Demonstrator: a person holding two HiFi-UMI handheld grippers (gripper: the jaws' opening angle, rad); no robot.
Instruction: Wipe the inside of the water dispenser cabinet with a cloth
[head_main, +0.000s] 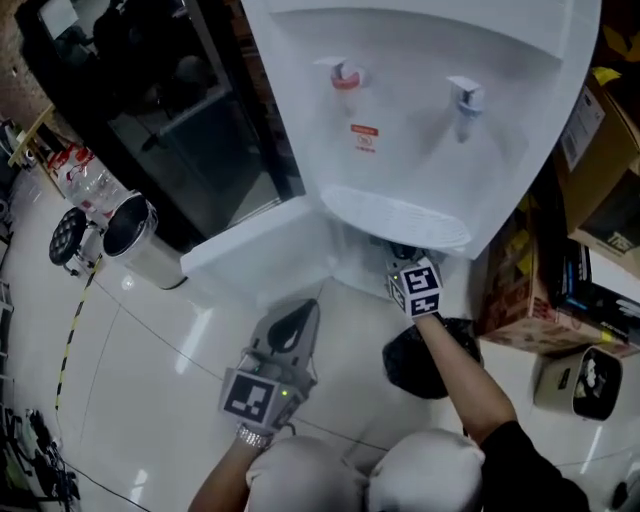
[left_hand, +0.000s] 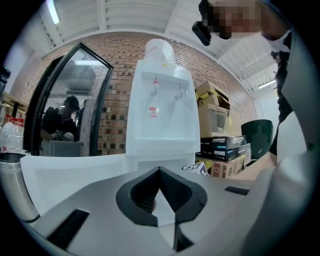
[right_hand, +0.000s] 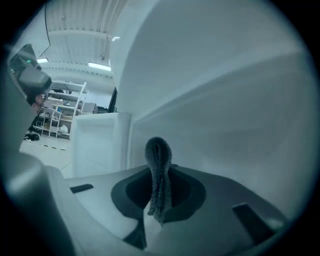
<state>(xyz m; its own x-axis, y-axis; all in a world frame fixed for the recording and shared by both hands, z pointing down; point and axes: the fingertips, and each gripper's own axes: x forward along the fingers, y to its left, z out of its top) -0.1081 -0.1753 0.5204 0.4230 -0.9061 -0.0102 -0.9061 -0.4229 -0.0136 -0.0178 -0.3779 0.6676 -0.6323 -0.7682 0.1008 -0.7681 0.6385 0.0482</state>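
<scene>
Showing the white water dispenser (head_main: 420, 120) at far centre, its cabinet door (head_main: 250, 255) standing open leftward. Reaching into the cabinet (right_hand: 225, 125): right gripper (right_hand: 159, 197), clamping a grey cloth (right_hand: 159, 172) upright beside the inner wall. Hovering over the floor (head_main: 180, 380), nearer left: left gripper (head_main: 296, 322), jaws meeting, empty.
</scene>
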